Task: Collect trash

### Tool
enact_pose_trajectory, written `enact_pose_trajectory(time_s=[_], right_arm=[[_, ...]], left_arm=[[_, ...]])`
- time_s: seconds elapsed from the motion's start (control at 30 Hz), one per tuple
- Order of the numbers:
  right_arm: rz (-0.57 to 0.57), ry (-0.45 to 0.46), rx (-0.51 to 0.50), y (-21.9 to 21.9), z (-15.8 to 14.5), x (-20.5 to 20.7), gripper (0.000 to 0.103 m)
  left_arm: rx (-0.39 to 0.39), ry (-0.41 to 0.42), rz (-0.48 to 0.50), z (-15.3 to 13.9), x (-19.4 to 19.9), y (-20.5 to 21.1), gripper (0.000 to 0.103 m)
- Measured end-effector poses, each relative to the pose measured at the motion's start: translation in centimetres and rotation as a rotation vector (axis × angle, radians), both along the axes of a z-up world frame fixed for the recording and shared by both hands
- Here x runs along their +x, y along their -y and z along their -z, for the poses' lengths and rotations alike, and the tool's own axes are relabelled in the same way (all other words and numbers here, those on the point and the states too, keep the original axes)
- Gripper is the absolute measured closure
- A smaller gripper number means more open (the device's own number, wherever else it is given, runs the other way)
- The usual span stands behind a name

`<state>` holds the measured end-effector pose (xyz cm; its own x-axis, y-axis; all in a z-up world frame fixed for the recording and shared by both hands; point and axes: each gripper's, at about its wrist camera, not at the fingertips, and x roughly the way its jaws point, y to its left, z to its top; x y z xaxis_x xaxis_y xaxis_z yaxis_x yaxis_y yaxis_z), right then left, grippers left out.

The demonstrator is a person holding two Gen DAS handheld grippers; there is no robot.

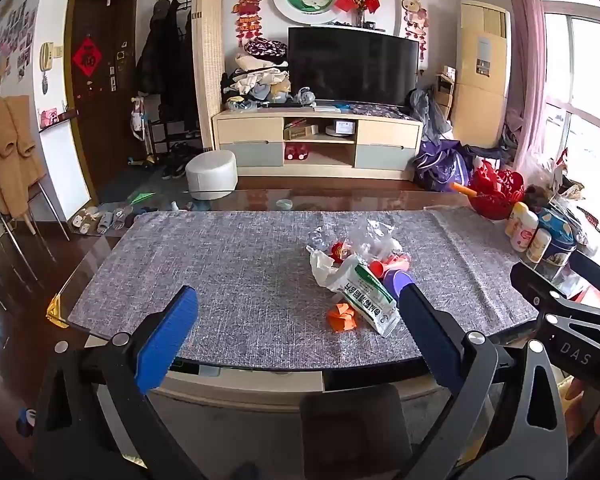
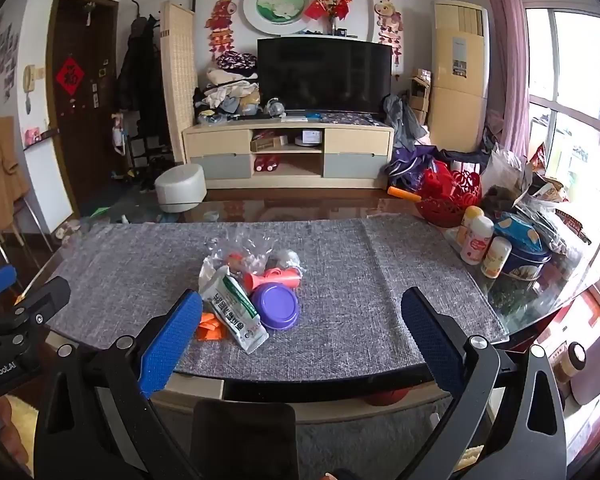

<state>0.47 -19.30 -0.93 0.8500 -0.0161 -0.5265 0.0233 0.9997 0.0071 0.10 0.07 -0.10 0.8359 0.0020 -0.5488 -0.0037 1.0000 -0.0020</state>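
- Grey woven cloth (image 2: 340,264) over glass-topped table (image 2: 548,312); small trash heap (image 2: 248,292) centre.
- Black flat television (image 2: 324,74) at twelve o'clock.
- Left gripper (image 1: 296,304) and right gripper (image 2: 302,308) fingers spread wide, empty.

Daylight floods from the overexposed tall glass window (image 1: 580,80) on my right; glare streaks the glossy glass-topped surface (image 2: 320,208), and fisheye bends my edges.
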Motion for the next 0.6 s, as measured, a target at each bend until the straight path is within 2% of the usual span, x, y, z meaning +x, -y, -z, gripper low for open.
enact_pose_trajectory(time_s=[0.6], right_arm=[[0.004, 0.007, 0.005, 0.19, -0.68, 0.36, 0.003]], left_arm=[[0.003, 0.012, 0.006, -0.82, 0.11, 0.33, 0.008]])
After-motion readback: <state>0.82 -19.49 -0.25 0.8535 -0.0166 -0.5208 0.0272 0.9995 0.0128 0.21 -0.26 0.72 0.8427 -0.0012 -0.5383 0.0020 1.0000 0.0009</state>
